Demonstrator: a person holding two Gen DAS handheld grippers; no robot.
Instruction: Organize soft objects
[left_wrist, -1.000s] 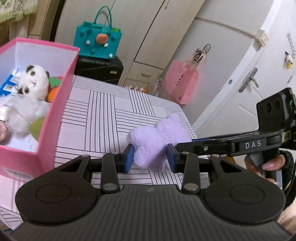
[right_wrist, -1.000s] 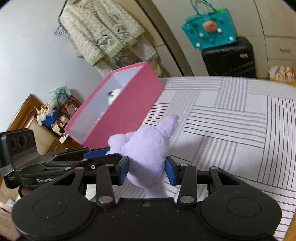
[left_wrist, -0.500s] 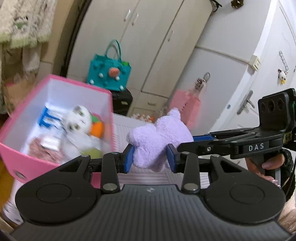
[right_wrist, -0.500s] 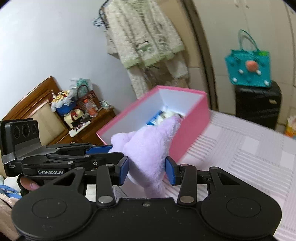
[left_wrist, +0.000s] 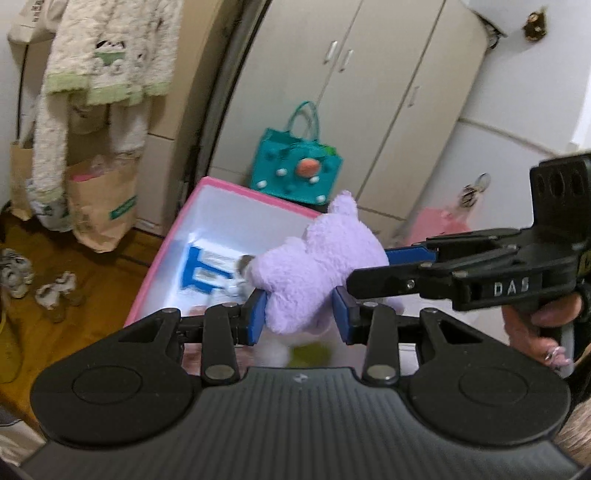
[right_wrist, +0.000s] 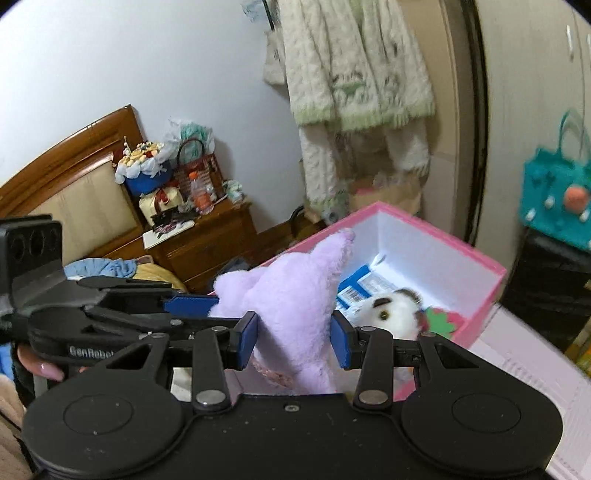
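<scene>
Above the open pink box (left_wrist: 236, 192), between both sets of blue pads: purple plush toy (left_wrist: 317, 258), lifted clear of the bed, one floppy limb poking up toward the box's far wall. Pinched from two sides at once — left gripper (left_wrist: 300, 314) clamped on the lower body, right gripper (right_wrist: 293, 334) clamped on it too, jaws of both pressed into the fur and denting it slightly. Visible in the right wrist view as well (right_wrist: 291, 291), drooping below the pads. Looks light, soft, squashy; no fragility worry, low slip risk thanks to fuzzy pile, but likely to sag and swing, so best held at the thick middle, not by a thin limb. Inside the box: panda plush (right_wrist: 395, 314) with white face and dark ears, blue-and-white packet (left_wrist: 207, 269), something green and red (right_wrist: 441, 321) beside the panda. Probably the drop step: toy roughly over the box opening, both grips needing release. Risk: toy catching on the box rim or landing on the panda and rolling out. Around: teal bag (left_wrist: 295, 173), hanging fuzzy clothes (left_wrist: 107, 62), wardrobe doors (left_wrist: 369, 92), wooden nightstand (right_wrist: 207, 236).
</scene>
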